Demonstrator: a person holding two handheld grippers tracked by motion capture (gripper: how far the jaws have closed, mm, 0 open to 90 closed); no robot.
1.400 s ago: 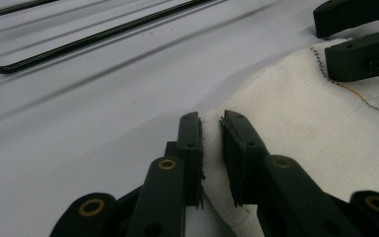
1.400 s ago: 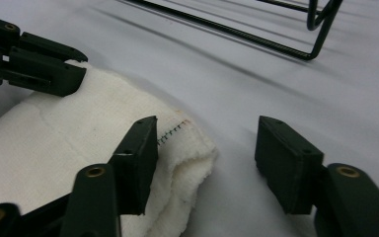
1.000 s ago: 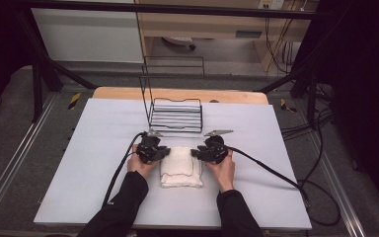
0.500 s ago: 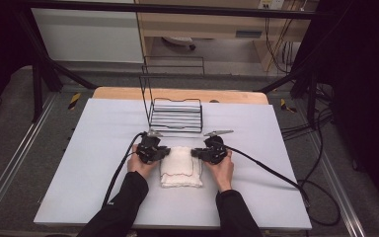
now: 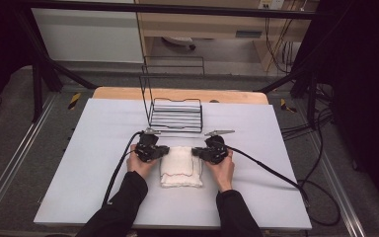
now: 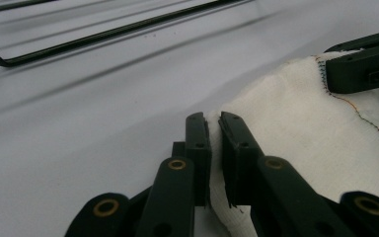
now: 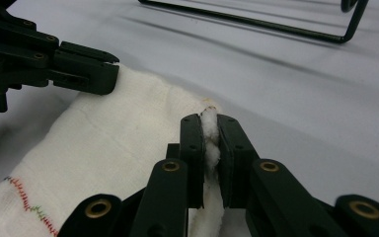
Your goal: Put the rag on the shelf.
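A folded white cloth [image 5: 180, 167] with a coloured stitched line lies on the table in front of the person. My left gripper [image 5: 164, 152] is shut on the cloth's far left corner; the left gripper view shows the cloth [image 6: 296, 133] pinched between my jaws at the left gripper [image 6: 214, 129]. My right gripper [image 5: 196, 152] is shut on the far right corner. In the right gripper view a ridge of cloth [image 7: 113, 148] stands squeezed between my jaws at the right gripper [image 7: 209, 129]. The left gripper [image 7: 86, 69] shows across the cloth there.
A black wire rack [image 5: 175, 112] stands just beyond the cloth on the white table [image 5: 79, 148]; its base rod [image 6: 103, 37] [image 7: 256, 22] runs close ahead of both grippers. Cables trail from each gripper toward the table's near edge and right side.
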